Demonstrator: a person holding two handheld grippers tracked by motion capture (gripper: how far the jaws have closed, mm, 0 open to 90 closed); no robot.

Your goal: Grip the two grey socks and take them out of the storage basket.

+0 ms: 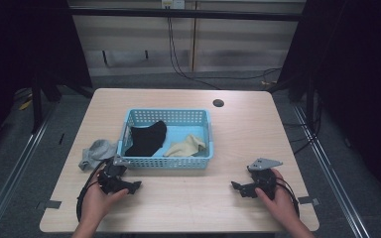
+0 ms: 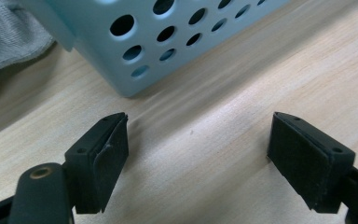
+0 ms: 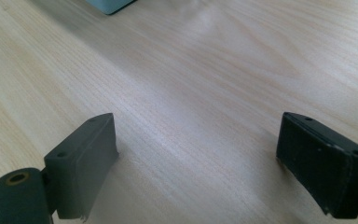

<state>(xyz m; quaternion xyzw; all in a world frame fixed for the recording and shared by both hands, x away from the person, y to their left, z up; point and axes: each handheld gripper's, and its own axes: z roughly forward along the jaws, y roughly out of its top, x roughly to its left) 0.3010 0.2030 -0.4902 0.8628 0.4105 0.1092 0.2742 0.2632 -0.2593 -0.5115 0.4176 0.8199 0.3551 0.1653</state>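
Light wood desk [image 1: 188,198] carried a light blue perforated basket [image 1: 166,161] near its middle. Inside the basket lay a black sock [image 1: 146,139] on the left side and a beige sock [image 1: 186,147] on the right side, the two close but apparently apart. A grey sock [image 1: 95,152] sat on the desk just beside the basket's left wall; whether it touched the wall was hard to tell.

Left tool [image 1: 135,186] was held low at the desk's near left, just in front of the basket's front-left corner. Its jaws stood spread wide with nothing between them, bare wood underneath.

Right tool [image 1: 236,187] was at the near right, well apart from the basket, a grey three-cornered plate [image 1: 264,163] on top. Jaws were spread wide too, empty, over bare desk. Both tools pointed inward toward each other.

A dark round hole [image 1: 218,103] showed in the desk top near the far edge.
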